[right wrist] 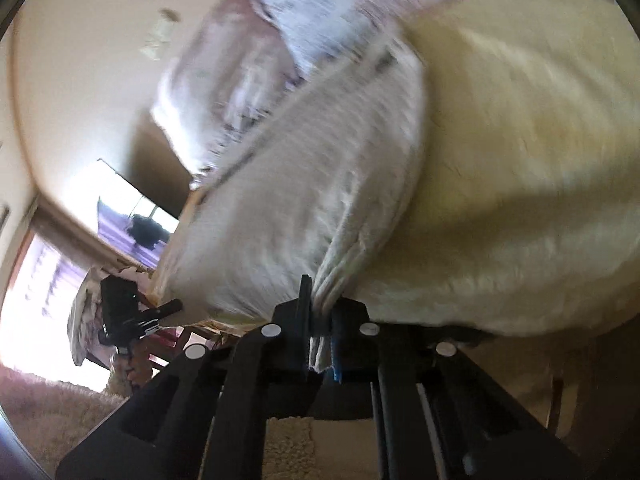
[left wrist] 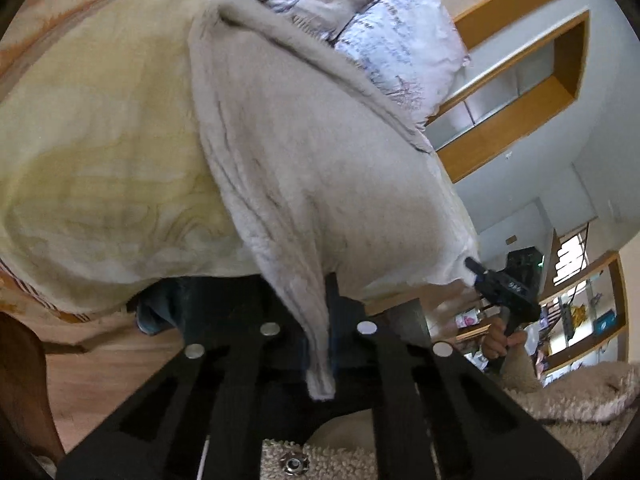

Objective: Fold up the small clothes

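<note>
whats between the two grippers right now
A stretch of the grey fleece garment, pinched at one corner by the left gripper and at the other by the right gripper; the left wrist view shows it.

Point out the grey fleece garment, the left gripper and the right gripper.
grey fleece garment (left wrist: 320, 168): left wrist view, middle of its fuzzy panel.
left gripper (left wrist: 324, 344): left wrist view, between its fingertips, shut on the garment's edge.
right gripper (right wrist: 320, 340): right wrist view, between its fingertips, clamped on the garment's other edge.

Right wrist view motion-blurred (pillow print unreadable); garment texture smeared.
</note>
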`<state>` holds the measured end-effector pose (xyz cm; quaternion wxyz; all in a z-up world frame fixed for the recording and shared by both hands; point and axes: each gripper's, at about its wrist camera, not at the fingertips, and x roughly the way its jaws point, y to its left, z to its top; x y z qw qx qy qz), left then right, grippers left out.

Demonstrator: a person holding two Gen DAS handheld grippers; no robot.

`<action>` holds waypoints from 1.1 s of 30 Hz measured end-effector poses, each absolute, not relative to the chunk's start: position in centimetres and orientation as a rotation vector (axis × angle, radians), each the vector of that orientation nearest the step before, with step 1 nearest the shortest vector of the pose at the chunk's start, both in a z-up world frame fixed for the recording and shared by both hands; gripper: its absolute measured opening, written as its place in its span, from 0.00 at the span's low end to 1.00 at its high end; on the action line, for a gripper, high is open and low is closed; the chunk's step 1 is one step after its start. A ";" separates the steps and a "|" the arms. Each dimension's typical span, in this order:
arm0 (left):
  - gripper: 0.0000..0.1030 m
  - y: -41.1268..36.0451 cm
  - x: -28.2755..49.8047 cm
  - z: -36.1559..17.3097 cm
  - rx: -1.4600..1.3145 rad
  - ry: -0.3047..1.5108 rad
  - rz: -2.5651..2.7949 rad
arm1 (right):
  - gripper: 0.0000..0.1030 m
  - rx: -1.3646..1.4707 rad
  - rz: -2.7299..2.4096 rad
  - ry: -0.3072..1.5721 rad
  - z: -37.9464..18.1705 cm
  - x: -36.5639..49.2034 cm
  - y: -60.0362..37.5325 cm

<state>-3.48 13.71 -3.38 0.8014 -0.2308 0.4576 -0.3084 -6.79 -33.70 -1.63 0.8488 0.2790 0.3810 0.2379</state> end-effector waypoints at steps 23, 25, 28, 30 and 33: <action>0.06 16.4 6.0 10.2 -0.450 0.644 -0.544 | 0.07 0.350 0.186 0.321 10.1 -2.3 -33.0; 0.06 16.0 7.0 11.0 -0.426 0.635 -0.527 | 0.07 0.331 0.182 0.317 10.6 -1.4 -32.6; 0.06 15.3 8.8 12.0 -0.400 0.621 -0.515 | 0.07 0.329 0.171 0.313 11.2 0.3 -32.8; 0.06 14.7 10.1 12.7 -0.375 0.606 -0.501 | 0.07 0.329 0.163 0.311 11.6 1.5 -32.8; 0.06 14.1 12.1 13.5 -0.353 0.594 -0.479 | 0.07 0.331 0.156 0.304 12.5 3.5 -32.7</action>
